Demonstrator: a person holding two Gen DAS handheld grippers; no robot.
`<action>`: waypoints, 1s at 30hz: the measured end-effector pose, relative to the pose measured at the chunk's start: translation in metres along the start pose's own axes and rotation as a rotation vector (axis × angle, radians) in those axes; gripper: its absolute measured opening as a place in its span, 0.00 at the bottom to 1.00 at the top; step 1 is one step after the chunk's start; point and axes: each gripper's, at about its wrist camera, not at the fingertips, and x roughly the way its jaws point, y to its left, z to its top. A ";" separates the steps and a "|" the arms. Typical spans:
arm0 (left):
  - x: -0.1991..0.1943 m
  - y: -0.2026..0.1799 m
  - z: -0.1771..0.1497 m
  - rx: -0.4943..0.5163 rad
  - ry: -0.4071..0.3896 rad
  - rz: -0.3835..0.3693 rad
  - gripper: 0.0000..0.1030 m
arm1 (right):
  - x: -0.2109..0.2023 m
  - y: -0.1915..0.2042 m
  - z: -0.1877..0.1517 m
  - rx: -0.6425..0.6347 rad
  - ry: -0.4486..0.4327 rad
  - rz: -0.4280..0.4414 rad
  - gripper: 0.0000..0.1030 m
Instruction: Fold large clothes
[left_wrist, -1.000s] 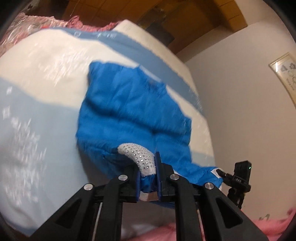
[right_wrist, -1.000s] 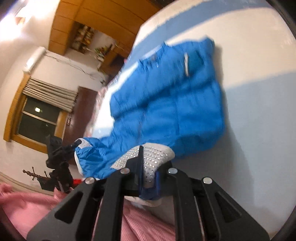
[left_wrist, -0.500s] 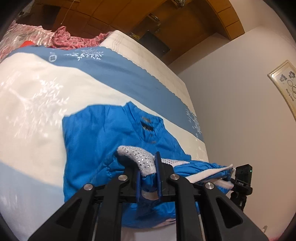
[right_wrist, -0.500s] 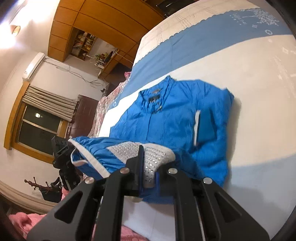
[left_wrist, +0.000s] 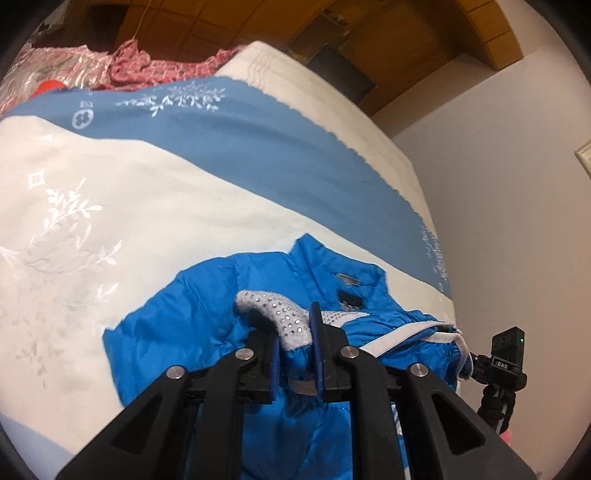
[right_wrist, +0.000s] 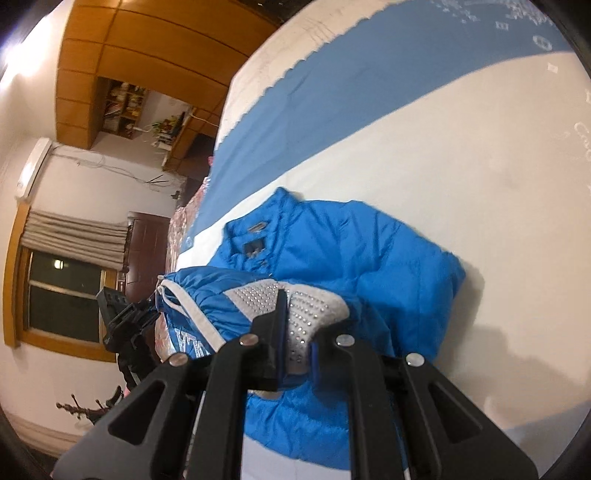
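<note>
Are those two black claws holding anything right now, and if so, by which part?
Both hold the blue jacket: the left gripper and right gripper each pinch a grey studded patch at its hem.

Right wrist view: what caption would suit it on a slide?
Right gripper clamps the blue jacket's studded grey hem over its collar on a blue-and-white bedspread.

Both wrist cameras look steeply down along their tongs, close above the bed (left_wrist: 155, 206); both share the blue jacket (right_wrist: 362, 251).
</note>
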 end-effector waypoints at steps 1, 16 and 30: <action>0.005 0.003 0.002 -0.008 0.006 0.000 0.14 | 0.004 -0.004 0.003 0.012 0.004 0.000 0.09; 0.042 0.035 0.012 -0.122 0.093 -0.055 0.22 | 0.020 -0.030 0.010 0.087 0.051 0.023 0.22; -0.004 0.010 -0.061 0.148 0.052 0.239 0.49 | -0.001 0.003 -0.060 -0.205 0.036 -0.303 0.49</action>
